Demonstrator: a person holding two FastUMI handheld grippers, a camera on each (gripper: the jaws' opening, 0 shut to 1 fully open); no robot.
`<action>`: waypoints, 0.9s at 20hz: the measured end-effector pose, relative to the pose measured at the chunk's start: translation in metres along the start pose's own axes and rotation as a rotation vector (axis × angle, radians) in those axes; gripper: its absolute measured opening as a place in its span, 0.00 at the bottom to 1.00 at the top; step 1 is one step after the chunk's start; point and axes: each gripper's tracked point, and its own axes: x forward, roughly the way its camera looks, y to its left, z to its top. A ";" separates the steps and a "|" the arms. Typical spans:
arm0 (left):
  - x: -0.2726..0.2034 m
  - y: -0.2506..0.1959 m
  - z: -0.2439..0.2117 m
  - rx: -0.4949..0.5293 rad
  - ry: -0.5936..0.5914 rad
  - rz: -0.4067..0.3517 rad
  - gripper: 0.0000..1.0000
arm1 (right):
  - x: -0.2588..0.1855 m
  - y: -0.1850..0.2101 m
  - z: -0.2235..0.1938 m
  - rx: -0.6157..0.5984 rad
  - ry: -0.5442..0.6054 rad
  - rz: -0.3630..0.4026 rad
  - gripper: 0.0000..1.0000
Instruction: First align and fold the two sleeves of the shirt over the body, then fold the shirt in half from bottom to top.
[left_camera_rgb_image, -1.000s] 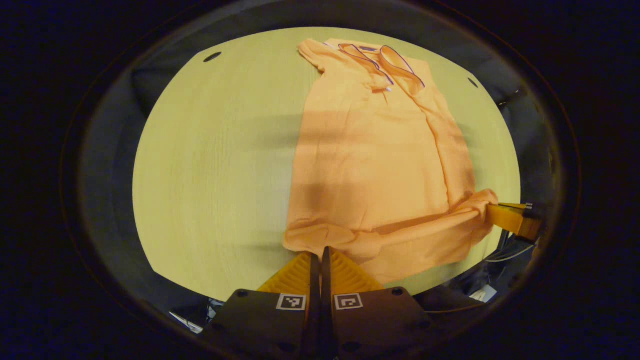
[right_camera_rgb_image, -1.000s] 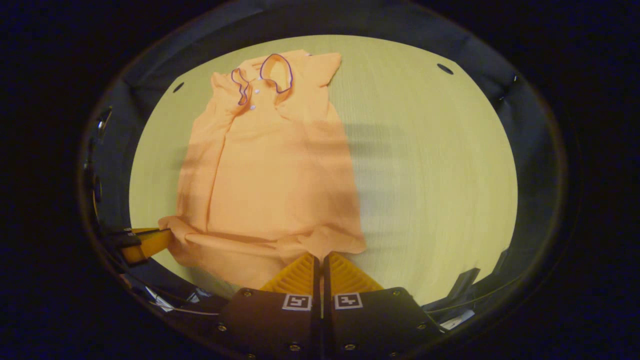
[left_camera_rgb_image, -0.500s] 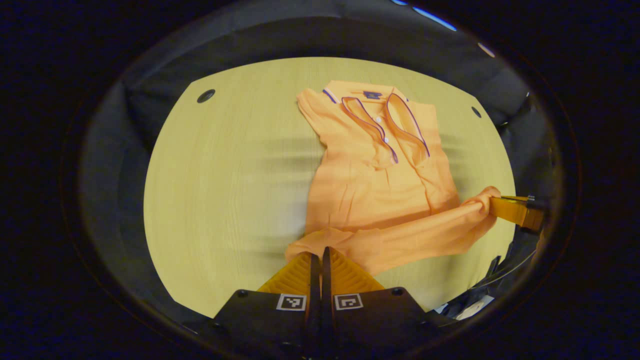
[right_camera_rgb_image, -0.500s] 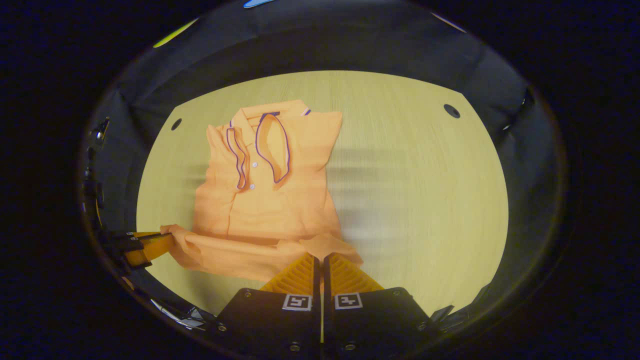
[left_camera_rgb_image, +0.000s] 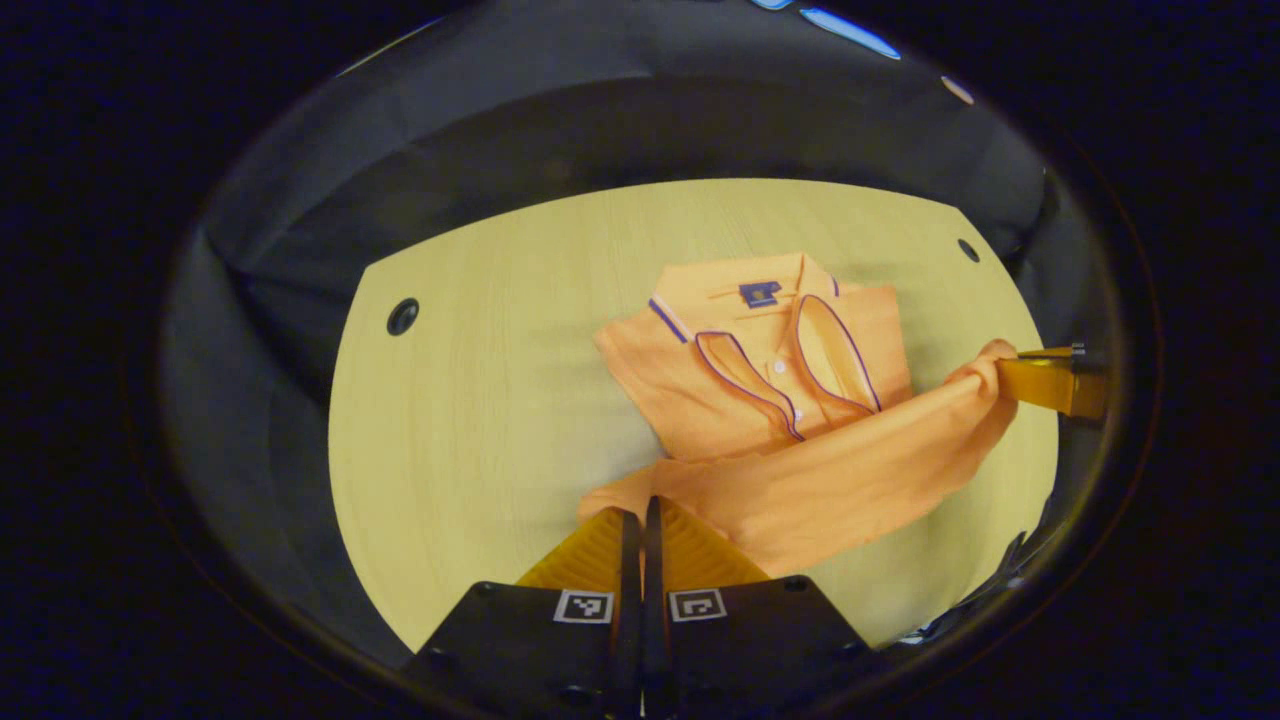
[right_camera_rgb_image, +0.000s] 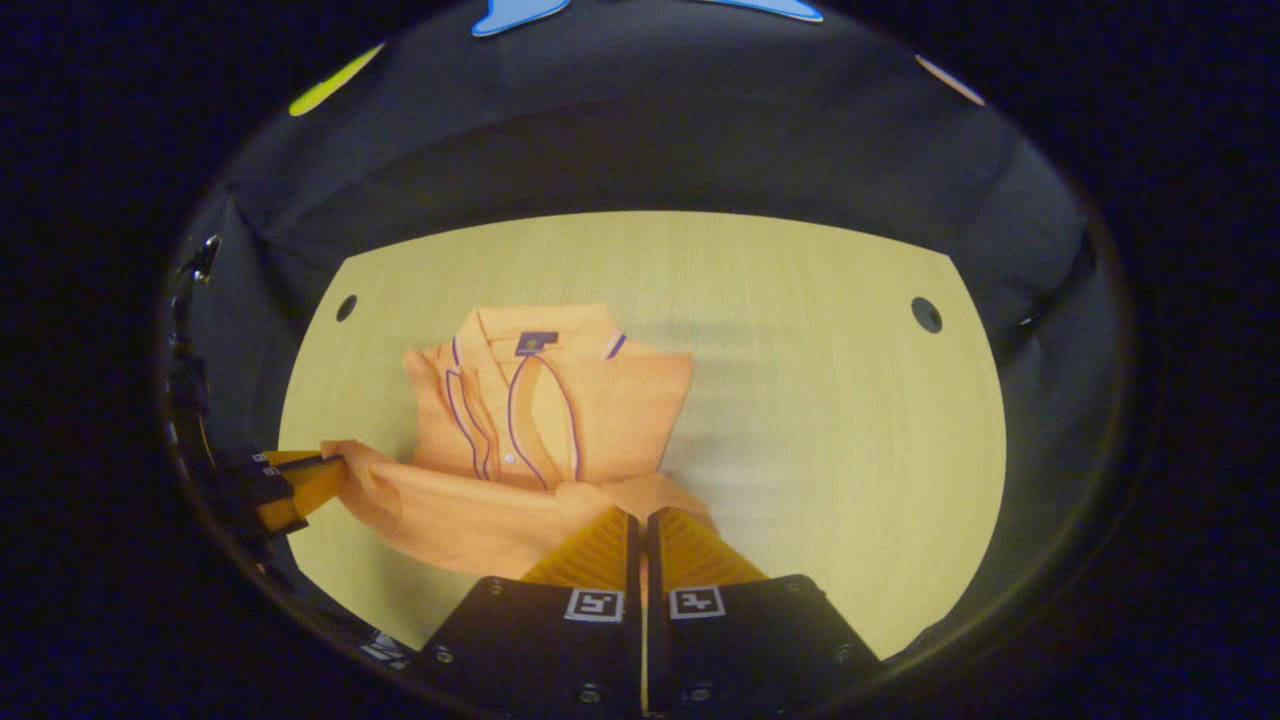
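An orange polo shirt (left_camera_rgb_image: 770, 380) (right_camera_rgb_image: 560, 410) with a dark-trimmed collar lies on the wooden table, sleeves folded over the body. Its bottom hem is lifted and carried over the body toward the collar. My left gripper (left_camera_rgb_image: 640, 512) is shut on one hem corner. My right gripper (right_camera_rgb_image: 640, 515) is shut on the other corner. In the left gripper view the right gripper (left_camera_rgb_image: 1050, 385) pinches the hem at the right edge. In the right gripper view the left gripper (right_camera_rgb_image: 290, 480) grips it at the left edge. The hem hangs stretched between them.
The round-cornered table (left_camera_rgb_image: 480, 420) (right_camera_rgb_image: 830, 400) has small dark holes (left_camera_rgb_image: 402, 316) (right_camera_rgb_image: 926, 314) near its far corners. Black cloth walls the booth behind it. Bare tabletop lies on both sides of the shirt.
Both grippers have carried the hem forward over the body toward the collar. Much less of the shirt's body shows now, and the collar sits closer to the grippers.
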 end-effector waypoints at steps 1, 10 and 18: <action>0.004 0.002 0.012 0.006 -0.011 0.007 0.07 | 0.003 -0.001 0.010 0.006 -0.009 0.000 0.02; 0.047 0.019 0.104 0.065 -0.127 0.105 0.06 | 0.039 -0.010 0.107 0.040 -0.129 -0.022 0.02; 0.097 0.024 0.157 0.110 -0.291 0.155 0.06 | 0.066 -0.013 0.140 0.064 -0.278 -0.073 0.02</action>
